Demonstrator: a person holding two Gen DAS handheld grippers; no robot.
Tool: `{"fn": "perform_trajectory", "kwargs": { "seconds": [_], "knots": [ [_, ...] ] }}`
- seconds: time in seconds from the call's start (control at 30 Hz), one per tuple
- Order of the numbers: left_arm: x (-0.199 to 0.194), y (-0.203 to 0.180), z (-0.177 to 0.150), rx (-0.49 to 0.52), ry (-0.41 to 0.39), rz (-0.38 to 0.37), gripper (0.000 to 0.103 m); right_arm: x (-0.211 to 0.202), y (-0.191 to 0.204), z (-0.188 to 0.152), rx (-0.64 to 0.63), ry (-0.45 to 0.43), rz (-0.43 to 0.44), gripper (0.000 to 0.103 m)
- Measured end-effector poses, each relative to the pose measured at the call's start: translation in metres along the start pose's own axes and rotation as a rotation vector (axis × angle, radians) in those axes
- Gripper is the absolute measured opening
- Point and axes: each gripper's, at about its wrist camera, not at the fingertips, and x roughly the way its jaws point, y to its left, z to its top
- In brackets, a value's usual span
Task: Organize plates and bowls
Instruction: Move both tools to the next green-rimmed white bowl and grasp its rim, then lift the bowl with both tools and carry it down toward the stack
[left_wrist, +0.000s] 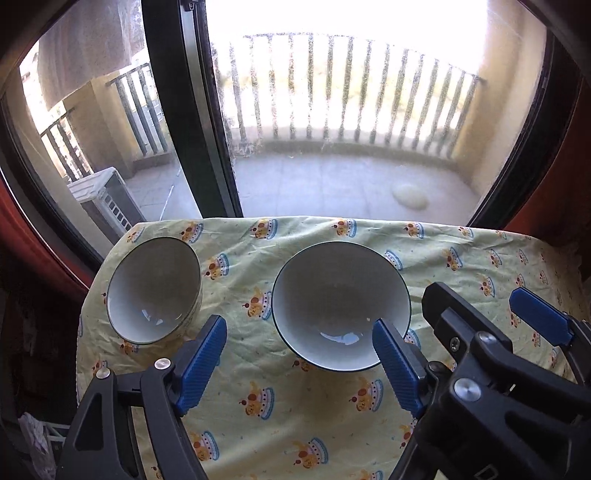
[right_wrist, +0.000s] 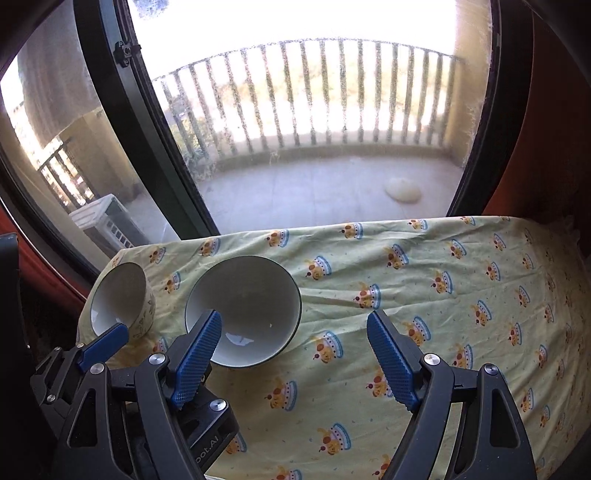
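Both grippers are hovering over the tabletop (right_wrist: 424, 280), and nothing is being carried. The left gripper (left_wrist: 299, 365) is holding its blue fingers (left_wrist: 201, 363) wide apart with only cloth between them, one finger tip lying over the near rim of the wide bowl (left_wrist: 341, 304) in its own view. The right gripper (right_wrist: 295, 365) is likewise spread wide and empty, its left finger crossing that same bowl's rim in the right wrist view.

Two bowls are sitting on the left part of the cloth: the wide, dark-rimmed one, and beside it, nearer the left edge, a smaller patterned bowl (left_wrist: 155, 290). They are standing apart, not touching. No plates are showing.

Stacking looks like the step coming: probably the small bowl going into the wide one. To do it well, straddle the rim with one finger inside and one outside, clamp the wall firmly, lift straight up, then lower it centred so glazed surfaces are not knocking.

The cloth (right_wrist: 369, 406), pale yellow-green with a cartoon print, is lying wrinkled, so bowls could be rocking on it. Behind, a dusty window (left_wrist: 332, 110) is looking onto a bright balcony with railings (left_wrist: 351, 85).
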Motion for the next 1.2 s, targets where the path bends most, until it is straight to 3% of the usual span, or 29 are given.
{"fn": "perform_trajectory", "kwargs": {
  "seconds": [0.37, 0.47, 0.6, 0.73, 0.9, 1.03, 1.2],
  "knots": [
    [0.053, 0.005, 0.023, 0.040, -0.026, 0.058, 0.087, 0.054, 0.005, 0.021, 0.025, -0.002, -0.040, 0.083],
    [0.073, 0.009, 0.023, 0.029, 0.000, 0.056, 0.085, 0.074, 0.003, 0.020, 0.040, 0.019, -0.049, 0.071],
    [0.091, 0.015, 0.018, -0.013, 0.046, 0.054, 0.070, 0.095, 0.001, 0.015, 0.052, 0.046, -0.052, 0.062],
    [0.099, 0.014, 0.016, 0.004, 0.045, 0.050, 0.065, 0.108, -0.002, 0.012, 0.059, 0.073, -0.052, 0.054],
    [0.108, 0.015, 0.014, 0.012, 0.064, 0.010, 0.036, 0.122, -0.002, 0.008, 0.063, 0.100, -0.044, 0.030],
    [0.110, 0.011, 0.014, 0.043, 0.066, -0.017, 0.025, 0.126, 0.003, 0.009, 0.044, 0.097, -0.013, 0.025],
    [0.109, 0.008, 0.014, 0.047, 0.080, -0.005, 0.024, 0.126, 0.007, 0.009, 0.020, 0.093, -0.041, 0.025]
  ]
}}
